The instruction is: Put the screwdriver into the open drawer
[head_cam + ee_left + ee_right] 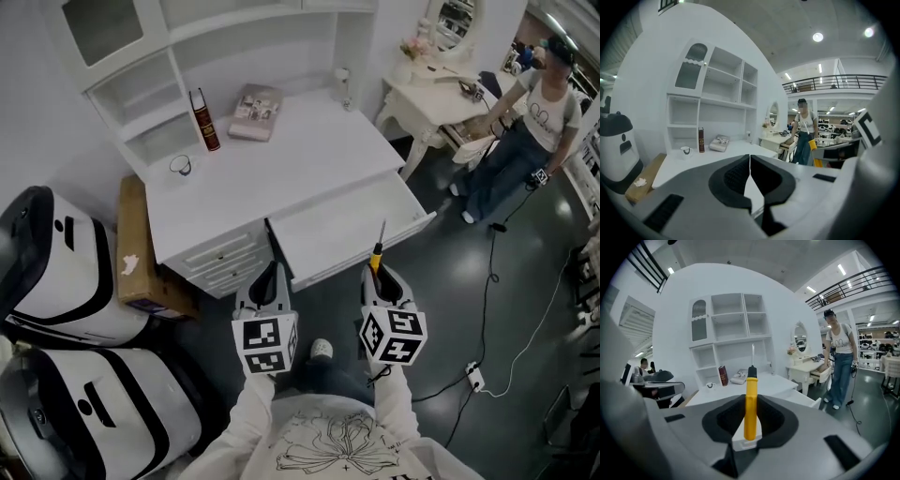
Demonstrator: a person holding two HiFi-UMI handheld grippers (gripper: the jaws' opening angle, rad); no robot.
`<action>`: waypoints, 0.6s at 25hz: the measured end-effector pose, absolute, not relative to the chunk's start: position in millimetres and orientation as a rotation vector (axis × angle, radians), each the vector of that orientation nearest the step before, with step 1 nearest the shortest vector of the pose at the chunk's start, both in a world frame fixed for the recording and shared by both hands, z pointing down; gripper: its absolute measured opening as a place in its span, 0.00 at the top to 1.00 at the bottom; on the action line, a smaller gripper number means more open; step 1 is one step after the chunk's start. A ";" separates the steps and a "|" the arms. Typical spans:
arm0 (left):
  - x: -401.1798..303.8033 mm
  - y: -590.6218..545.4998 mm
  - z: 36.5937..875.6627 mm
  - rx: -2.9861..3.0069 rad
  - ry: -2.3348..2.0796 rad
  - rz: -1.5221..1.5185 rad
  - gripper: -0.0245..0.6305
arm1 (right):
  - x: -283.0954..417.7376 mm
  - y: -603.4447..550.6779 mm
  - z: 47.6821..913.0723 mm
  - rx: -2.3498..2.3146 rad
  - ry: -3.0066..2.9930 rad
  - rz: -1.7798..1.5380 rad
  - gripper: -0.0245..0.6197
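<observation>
**So, ways I could still fumble this screwdriver drop**

Honestly, it's not in the bag yet. My right gripper (379, 281) is clamped on the yellow handle of the screwdriver (750, 401). The shaft pokes out ahead of the jaws toward the open drawer (328, 234), which sits just in front of me under the white desk (281, 150). My left gripper (750, 161) is closed on nothing and hangs near the drawer's left corner.

Worries: the pads only pinch a narrow round handle, so it could swivel or slide if the tip knocks the drawer's front rim. If I let go too soon, I reckon it lands on the floor, not inside. The drawer looks shallow too, so a drop from high up might bounce it out. And the idle left one could bump the drawer front.
</observation>
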State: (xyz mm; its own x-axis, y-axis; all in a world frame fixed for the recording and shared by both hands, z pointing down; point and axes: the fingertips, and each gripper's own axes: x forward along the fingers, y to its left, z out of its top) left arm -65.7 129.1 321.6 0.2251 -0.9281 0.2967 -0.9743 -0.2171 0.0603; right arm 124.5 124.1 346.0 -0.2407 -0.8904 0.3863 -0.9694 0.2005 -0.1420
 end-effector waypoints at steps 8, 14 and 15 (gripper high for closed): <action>-44.2 64.7 328.6 2.217 -1.840 0.300 0.95 | 137.5 52.0 354.7 1.698 -2.295 0.546 0.85; -38.2 35.9 346.9 2.185 -1.821 0.334 0.95 | 140.7 20.9 374.0 1.666 -2.278 0.598 0.85; -39.1 31.1 349.7 2.180 -1.818 0.341 0.95 | 139.7 15.9 377.2 1.661 -2.273 0.607 0.85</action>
